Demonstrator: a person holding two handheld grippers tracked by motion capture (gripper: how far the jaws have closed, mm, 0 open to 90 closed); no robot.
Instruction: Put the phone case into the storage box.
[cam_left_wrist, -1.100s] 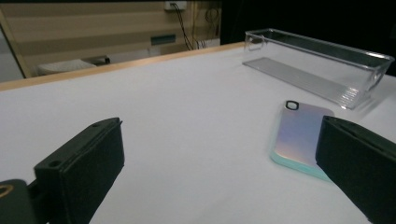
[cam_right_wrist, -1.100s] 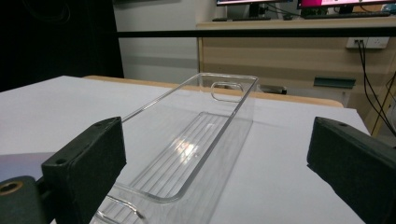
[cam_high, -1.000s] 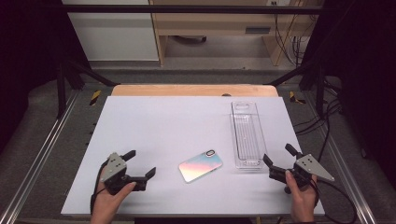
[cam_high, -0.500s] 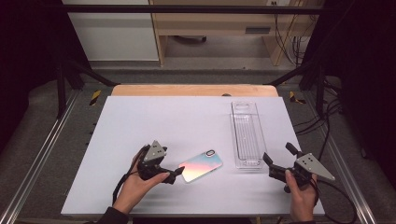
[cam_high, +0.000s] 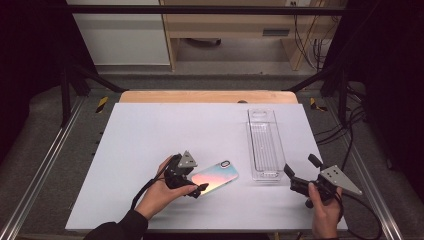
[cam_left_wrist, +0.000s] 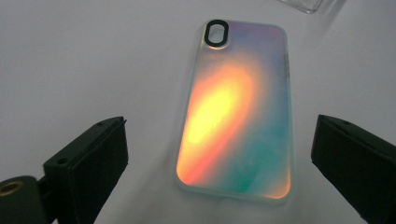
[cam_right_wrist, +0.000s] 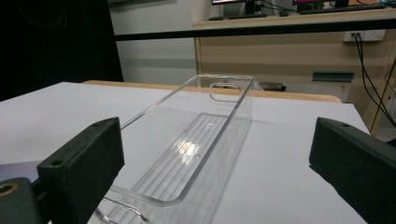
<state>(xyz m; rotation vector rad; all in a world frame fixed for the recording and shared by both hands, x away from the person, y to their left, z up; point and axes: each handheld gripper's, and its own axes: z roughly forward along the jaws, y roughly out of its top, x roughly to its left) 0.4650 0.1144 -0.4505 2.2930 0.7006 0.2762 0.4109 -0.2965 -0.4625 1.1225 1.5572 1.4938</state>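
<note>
Jaws of the left gripper (cam_left_wrist: 219, 154), just now narrowing yet standing apart, are straddling the iridescent phone case (cam_left_wrist: 238, 112) lying flat on the white table (cam_high: 150, 135) without pressing it, while the right gripper (cam_high: 301, 172), jaws wide and empty, is waiting at three o'clock near the clear tray (cam_high: 264, 145).

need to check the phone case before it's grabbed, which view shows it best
The left gripper view: the phone case lies flat and close up between the open jaws, untouched, its iridescent back and camera cutout clear. The high view shows it small, beside the left gripper and the clear tray. The right gripper view looks along the tray instead.
</note>
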